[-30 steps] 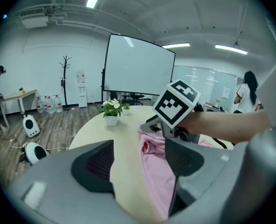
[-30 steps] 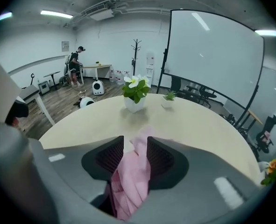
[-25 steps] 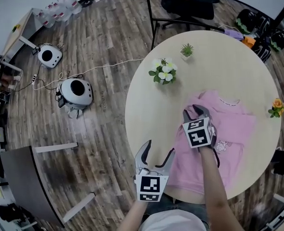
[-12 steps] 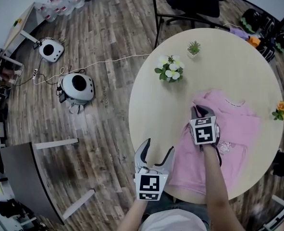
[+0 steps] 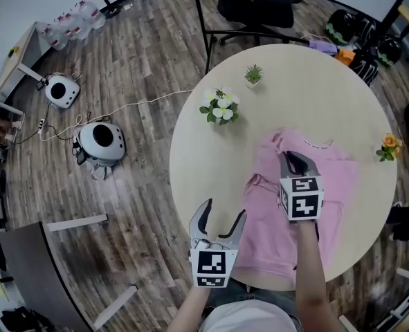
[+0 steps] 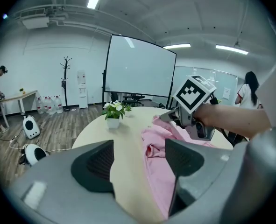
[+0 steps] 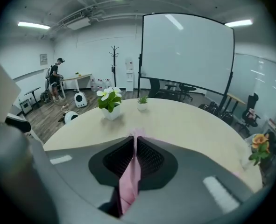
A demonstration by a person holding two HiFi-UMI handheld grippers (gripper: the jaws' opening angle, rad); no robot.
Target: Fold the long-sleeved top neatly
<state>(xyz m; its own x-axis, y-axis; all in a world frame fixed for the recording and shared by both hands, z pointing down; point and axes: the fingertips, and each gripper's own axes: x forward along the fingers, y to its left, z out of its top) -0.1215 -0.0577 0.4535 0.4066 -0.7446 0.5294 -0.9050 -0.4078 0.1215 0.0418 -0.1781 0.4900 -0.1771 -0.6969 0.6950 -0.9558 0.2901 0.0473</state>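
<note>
Right gripper view: right gripper [image 7: 133,147] has just been closing, now pinching a fold of the pink long-sleeved fabric top [image 5: 332,203], which lies on the round beige table's [image 5: 197,151] 6 o'clock half, long axis 1–7. Left gripper [image 5: 223,217] gapes empty; top at its 1 o'clock

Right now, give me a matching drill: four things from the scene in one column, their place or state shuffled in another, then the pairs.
1. left tool
2. right tool
3. white flowers
4. orange flower

A. at the right edge of the table
B. shut on a fold of the pink top
C. open, holding nothing
D. on the table, left of the top in the head view

Pairs: 1-C, 2-B, 3-D, 4-A. The right tool's jaws have just been closing, with pink fabric between them.
</note>
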